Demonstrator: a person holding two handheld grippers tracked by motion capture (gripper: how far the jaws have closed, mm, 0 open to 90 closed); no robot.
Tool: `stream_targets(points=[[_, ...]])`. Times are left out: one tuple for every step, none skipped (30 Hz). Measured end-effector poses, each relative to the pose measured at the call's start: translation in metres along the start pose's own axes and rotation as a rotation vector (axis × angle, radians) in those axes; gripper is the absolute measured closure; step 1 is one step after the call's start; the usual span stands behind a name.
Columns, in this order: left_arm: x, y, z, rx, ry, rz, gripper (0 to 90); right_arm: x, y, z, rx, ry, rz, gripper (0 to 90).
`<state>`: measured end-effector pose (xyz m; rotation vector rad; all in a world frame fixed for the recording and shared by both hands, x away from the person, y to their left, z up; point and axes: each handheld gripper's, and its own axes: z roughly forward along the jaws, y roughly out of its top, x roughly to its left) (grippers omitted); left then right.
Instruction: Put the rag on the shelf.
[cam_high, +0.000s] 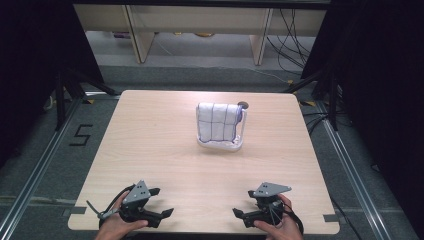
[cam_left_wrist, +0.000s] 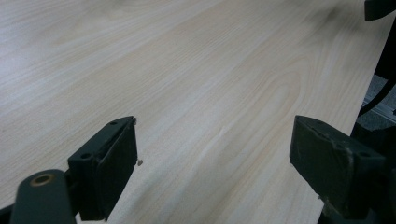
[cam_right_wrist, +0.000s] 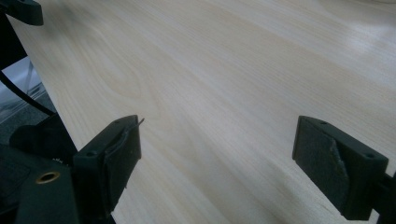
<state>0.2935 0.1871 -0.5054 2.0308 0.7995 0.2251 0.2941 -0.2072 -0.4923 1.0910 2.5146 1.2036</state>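
High view showed the wooden table (cam_high: 150, 150) with a white cloth (cam_high: 218, 121), gridded with dark lines, draped over a small white rack (cam_high: 238, 143) near the middle, slightly toward the far right. The left gripper (cam_high: 159, 202) and the right gripper (cam_high: 246, 203) rested at the near edge, each held in a hand, both well apart from the cloth. In the left gripper view the jaws stood spread wide with bare tabletop between them; the right gripper view showed the same, its jaws spread and gripping nothing. Judging from this, the work had not begun: the cloth hung untouched on its rack, and reaching out, taking hold and whatever handling of the cloth was wanted all remained ahead.
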Motion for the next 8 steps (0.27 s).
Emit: stream_targets(points=[[0.0001, -0.0001, 0.0001, 0.001, 0.001, 0.0, 14.7, 0.0001, 0.0002, 0.0001, 0.001, 0.0, 0.0, 16.2], [0.0002, 0.0, -0.0003, 0.008, 0.011, 0.004, 14.7, -0.0004, 0.0, 0.0014, -0.006, 0.01, -0.004, 16.2], [0.0002, -0.0003, 0.0, 0.004, 0.012, 0.004, 14.7, -0.0014, 0.0003, 0.0023, 0.003, 0.029, -0.011, 16.2], [-0.0002, -0.0009, 0.0013, -0.012, 0.012, -0.001, 14.7, -0.0012, 0.0004, 0.0028, 0.001, 0.024, -0.019, 16.2], [-0.0005, -0.0012, 0.0027, -0.021, -0.003, -0.013, 14.7, -0.0008, 0.0005, 0.0019, 0.006, 0.019, -0.015, 16.2], [0.0004, -0.001, 0.002, -0.004, -0.002, -0.002, 14.7, -0.0005, 0.0005, 0.0021, 0.008, 0.02, -0.014, 16.2], [0.0003, -0.0014, 0.0023, 0.001, 0.007, 0.006, 14.7, -0.0005, 0.0005, 0.0023, 0.009, 0.02, -0.014, 16.2], [0.0006, -0.0016, 0.0026, 0.005, 0.002, 0.005, 14.7, 0.0, 0.0004, 0.0025, 0.011, 0.018, -0.009, 16.2]])
